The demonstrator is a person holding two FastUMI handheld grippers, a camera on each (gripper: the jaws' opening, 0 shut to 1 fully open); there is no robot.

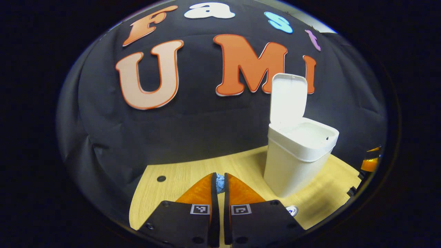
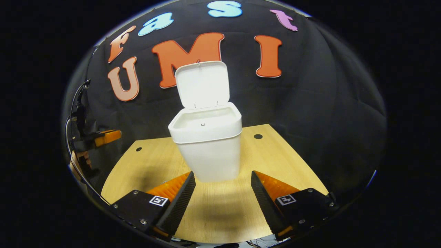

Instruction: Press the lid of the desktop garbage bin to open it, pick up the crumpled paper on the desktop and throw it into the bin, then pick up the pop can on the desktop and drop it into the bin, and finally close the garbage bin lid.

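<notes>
bin [image 2: 206,137] open just beyond spread right tongs [image 2: 223,181].

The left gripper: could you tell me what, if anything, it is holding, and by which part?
The left gripper pinches a small bluish crumpled paper between its fingertips; which part cannot be told. The right gripper is open, holding nothing.

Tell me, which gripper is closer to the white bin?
Probably the right gripper. It is open, facing the bin just ahead of its fingertips. The left gripper sits off to the bin's side, pinching something small and blue.
</notes>
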